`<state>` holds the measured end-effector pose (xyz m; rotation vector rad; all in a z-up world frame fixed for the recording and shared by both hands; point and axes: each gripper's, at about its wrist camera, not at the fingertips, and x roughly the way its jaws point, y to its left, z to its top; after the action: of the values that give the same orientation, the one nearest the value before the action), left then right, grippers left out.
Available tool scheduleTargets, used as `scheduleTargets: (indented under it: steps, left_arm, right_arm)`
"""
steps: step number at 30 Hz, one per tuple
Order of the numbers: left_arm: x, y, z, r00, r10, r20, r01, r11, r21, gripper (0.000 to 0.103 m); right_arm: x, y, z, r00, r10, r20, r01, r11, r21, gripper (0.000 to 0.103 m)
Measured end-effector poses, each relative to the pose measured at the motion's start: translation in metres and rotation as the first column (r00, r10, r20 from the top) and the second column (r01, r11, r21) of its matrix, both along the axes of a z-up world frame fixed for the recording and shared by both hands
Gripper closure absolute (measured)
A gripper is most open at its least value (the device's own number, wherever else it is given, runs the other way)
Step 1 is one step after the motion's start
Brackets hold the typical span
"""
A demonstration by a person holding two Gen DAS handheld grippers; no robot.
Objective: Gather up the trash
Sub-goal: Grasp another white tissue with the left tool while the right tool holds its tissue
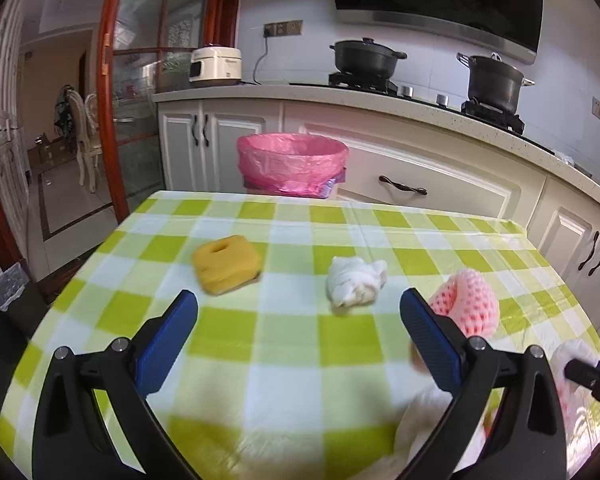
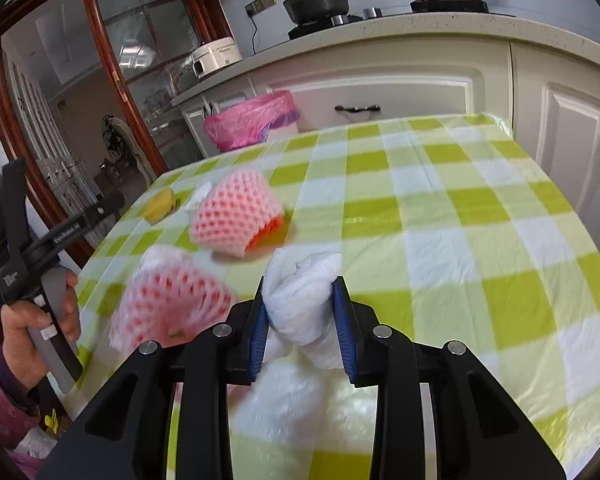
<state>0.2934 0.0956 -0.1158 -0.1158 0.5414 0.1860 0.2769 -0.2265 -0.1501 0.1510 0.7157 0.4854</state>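
Tissue (image 2: 304, 300), a crumpled white wad, sits pinched between the blue pads of the right gripper (image 2: 302, 316), held just above the checked table (image 2: 480, 248), presumably so it can be carried off as trash. At ten and eleven o'clock of that wad lie two pink foam nets (image 2: 236, 212), while the left gripper (image 1: 298, 308) hovers with jaws wide and empty, likely readying for the second white wad (image 1: 354, 282) or yellow sponge (image 1: 224, 264) ahead. Farthest, at twelve o'clock beyond the table's far edge, the pink-lined bin (image 1: 292, 162) waits.

Blurred pink foam net sleeve (image 2: 168, 308) beside crumpled white tissue wad (image 2: 304, 300); wad's lower part hidden behind right tool (image 2: 302, 322).
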Motion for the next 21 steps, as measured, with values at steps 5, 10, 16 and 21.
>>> scheduleTargets:
  steps: [5,10,16,21]
  left_arm:
    - [0.047,-0.006,-0.007,0.999,-0.036,-0.034,0.035,0.999,-0.018,0.006]
    - [0.089,-0.016,-0.021,0.989,-0.099,-0.106,0.099,0.995,-0.006,0.013]
    - [0.127,-0.023,-0.044,0.966,-0.159,-0.201,0.155,0.987,-0.035,0.03]
    - [0.138,-0.024,-0.059,0.95,-0.185,-0.25,0.179,0.983,-0.047,0.062]
  right_arm:
    - [0.028,0.005,0.012,1.0,0.014,0.028,-0.014,1.0,0.006,0.073]
    - [0.048,0.016,0.021,0.997,0.049,0.061,-0.048,0.999,-0.015,0.073]
    - [0.068,0.026,0.019,0.995,0.079,0.063,-0.077,0.997,-0.027,0.073]
    - [0.075,0.029,0.014,0.995,0.083,0.05,-0.082,0.996,-0.022,0.073]
